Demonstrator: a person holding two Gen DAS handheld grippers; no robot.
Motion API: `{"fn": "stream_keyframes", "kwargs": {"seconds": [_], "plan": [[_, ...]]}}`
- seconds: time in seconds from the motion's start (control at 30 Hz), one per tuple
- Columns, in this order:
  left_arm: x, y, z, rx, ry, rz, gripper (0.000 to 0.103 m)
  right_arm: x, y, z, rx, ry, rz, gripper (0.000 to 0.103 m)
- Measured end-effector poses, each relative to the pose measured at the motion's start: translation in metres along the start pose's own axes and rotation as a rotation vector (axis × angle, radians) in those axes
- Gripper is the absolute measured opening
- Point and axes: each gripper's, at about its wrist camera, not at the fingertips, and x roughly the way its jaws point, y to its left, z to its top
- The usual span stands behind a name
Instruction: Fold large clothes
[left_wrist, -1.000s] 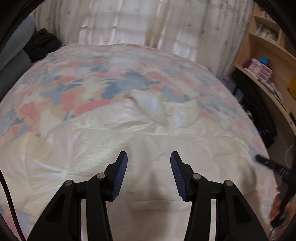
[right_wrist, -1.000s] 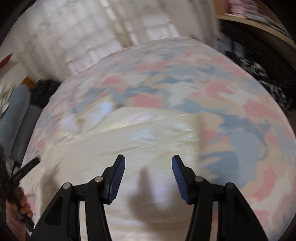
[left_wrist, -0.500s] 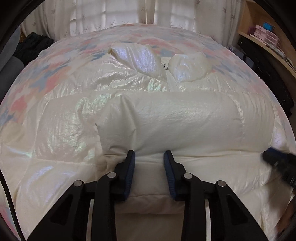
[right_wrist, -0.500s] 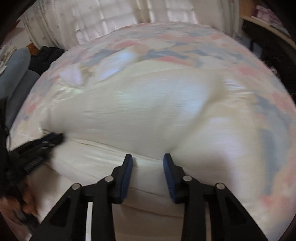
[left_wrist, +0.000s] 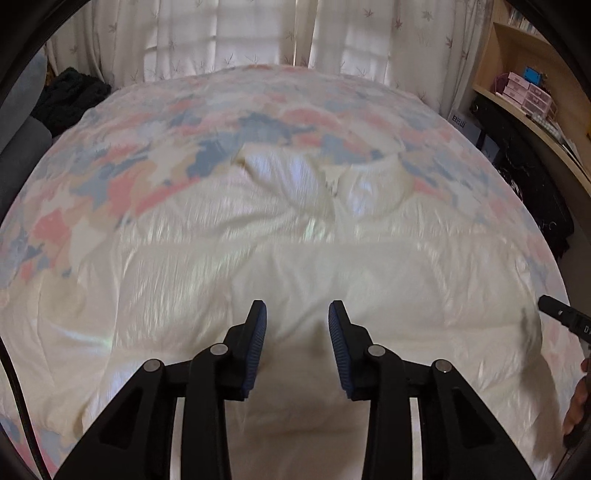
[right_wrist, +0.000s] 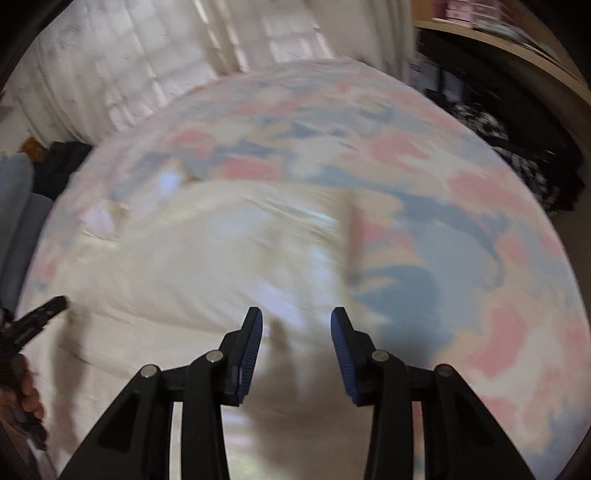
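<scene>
A cream padded jacket (left_wrist: 295, 266) lies spread across the bed, its collar end (left_wrist: 288, 177) at the far side. My left gripper (left_wrist: 297, 306) hovers over the jacket's near part, jaws apart and no cloth between the blue pads. My right gripper (right_wrist: 296, 314) hangs over the jacket's (right_wrist: 207, 266) right edge; its jaws are opening and nothing is between them. Each view shows the other gripper at its edge: the right one (left_wrist: 561, 317) and the left one (right_wrist: 40, 317), each held by a hand. The right wrist view is blurred.
The bedspread (left_wrist: 258, 107) has pink, blue and cream patches. White curtains (left_wrist: 258, 33) hang behind the bed. A wooden shelf (left_wrist: 524, 96) with boxes and dark items (left_wrist: 535, 184) stands on the right. Dark clothing (left_wrist: 70, 96) lies at the far left.
Half a second ago both grippers' jaws stood narrow at a raised fold of the jacket. Now the jaws are wider, the fold lies flat, and both cameras have drawn back.
</scene>
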Motion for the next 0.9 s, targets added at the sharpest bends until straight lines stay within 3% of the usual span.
{"fn": "stream_keyframes", "kwargs": {"seconds": [0.2, 0.33, 0.5, 0.63, 0.77, 0.9], "plan": [[0.038, -0.017, 0.018, -0.016, 0.018, 0.038, 0.034, 0.041, 0.071, 0.025, -0.003, 0.000, 0.146, 0.039], [0.066, -0.012, 0.020, -0.035, 0.020, 0.093, 0.034, 0.071, 0.090, 0.038, -0.015, 0.014, 0.127, 0.039], [0.080, 0.002, 0.013, -0.046, 0.010, 0.083, 0.034, 0.089, 0.037, 0.047, 0.012, -0.023, -0.043, 0.036], [0.073, 0.004, 0.010, -0.036, 0.003, 0.075, 0.034, 0.082, -0.013, 0.039, 0.050, -0.021, -0.107, 0.037], [0.051, 0.001, 0.006, -0.030, 0.002, 0.091, 0.035, 0.063, -0.040, 0.030, 0.117, 0.009, -0.096, 0.039], [0.010, -0.001, -0.005, -0.027, -0.023, 0.082, 0.043, 0.030, -0.035, 0.016, 0.138, 0.006, -0.048, 0.039]]}}
